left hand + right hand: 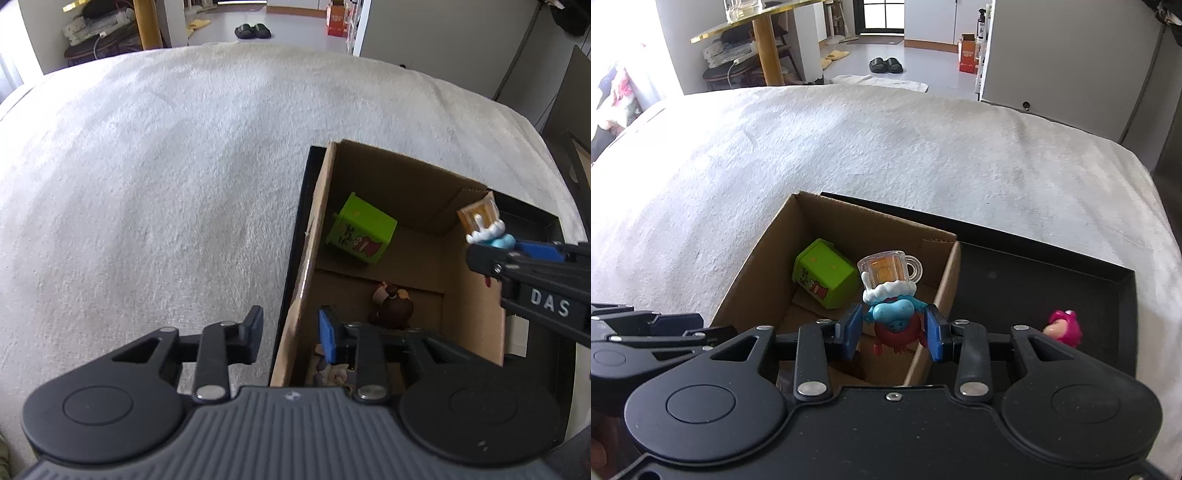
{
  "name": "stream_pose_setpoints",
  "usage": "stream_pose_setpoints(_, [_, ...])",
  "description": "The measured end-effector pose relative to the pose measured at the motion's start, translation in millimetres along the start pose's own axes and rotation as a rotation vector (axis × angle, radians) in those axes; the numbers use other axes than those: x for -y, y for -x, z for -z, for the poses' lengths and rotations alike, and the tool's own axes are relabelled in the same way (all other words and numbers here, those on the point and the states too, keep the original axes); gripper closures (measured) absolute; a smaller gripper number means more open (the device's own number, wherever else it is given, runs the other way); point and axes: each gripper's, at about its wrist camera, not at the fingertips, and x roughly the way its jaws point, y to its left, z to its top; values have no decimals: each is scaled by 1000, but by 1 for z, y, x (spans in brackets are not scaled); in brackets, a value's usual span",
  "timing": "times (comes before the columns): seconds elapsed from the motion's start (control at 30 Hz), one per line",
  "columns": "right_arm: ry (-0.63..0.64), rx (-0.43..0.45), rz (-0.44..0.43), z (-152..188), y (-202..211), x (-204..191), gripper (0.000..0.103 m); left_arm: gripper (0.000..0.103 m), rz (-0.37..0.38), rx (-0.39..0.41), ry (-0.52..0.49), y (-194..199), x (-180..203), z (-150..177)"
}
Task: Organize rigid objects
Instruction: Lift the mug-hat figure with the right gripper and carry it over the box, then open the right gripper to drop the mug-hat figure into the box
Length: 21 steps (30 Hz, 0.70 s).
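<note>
From the left wrist view, the left tongs straddle the near-left wall of the cardboard box, pads not visibly pressing it, so I read them as open. From the right wrist view, the right tongs clamp the small figurine by its round body just above the box's right wall; it looks light, hard and slick, and its thin mug top seems the part to avoid.
</note>
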Motion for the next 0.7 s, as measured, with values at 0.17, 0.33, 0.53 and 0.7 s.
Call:
stream_pose_setpoints(0.17, [21, -21, -8, -2, -13, -5, 67, 85, -3, -22, -13, -7, 3, 0])
stream_pose_setpoints(0.33, [50, -22, 0, -5, -19, -11, 67, 93, -12, -25, -15, -11, 5, -1])
stream_pose_setpoints(0.53, [61, 26, 25, -9, -17, -10, 59, 94, -15, -19, -31, -11, 7, 0])
stream_pose_setpoints(0.7, [18, 6, -2, -3, -14, -1, 59, 94, -19, -13, -38, -10, 9, 0])
